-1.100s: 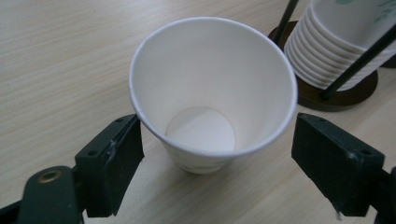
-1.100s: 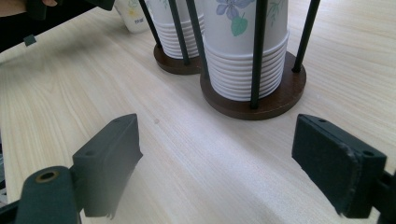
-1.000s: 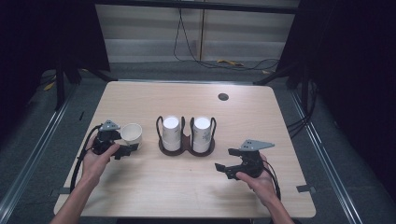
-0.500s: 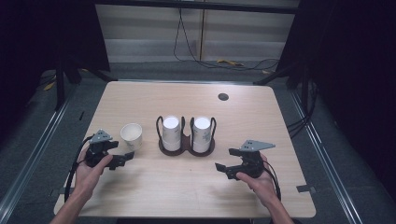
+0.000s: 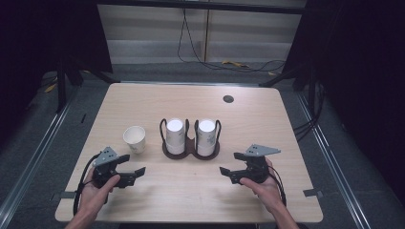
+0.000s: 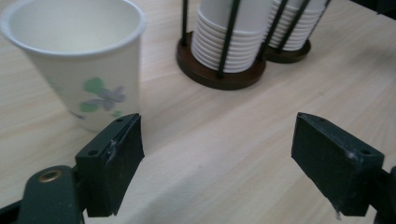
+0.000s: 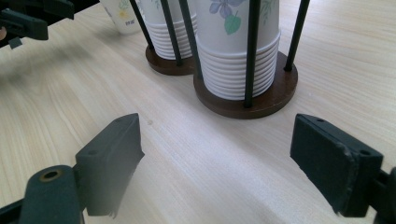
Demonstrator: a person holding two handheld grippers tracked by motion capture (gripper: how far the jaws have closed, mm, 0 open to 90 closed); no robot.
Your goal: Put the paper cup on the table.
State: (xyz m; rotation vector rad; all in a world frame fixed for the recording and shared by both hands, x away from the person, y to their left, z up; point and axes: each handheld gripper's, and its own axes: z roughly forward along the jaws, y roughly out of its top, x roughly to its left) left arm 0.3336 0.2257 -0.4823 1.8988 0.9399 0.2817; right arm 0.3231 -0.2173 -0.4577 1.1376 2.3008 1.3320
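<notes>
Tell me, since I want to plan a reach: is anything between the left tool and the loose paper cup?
Nothing visible. The left tool sits open with bare table between it and the paper cup; the cup holder stands off to the side.

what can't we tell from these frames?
- Loose paper cup: base hidden behind the left gripper's finger, left gripper view.
- Cup count in the holder: rims too small in the high view; stack tops cut off by the top edge in both gripper views.
- Dark disc on the table: too small to identify.
</notes>
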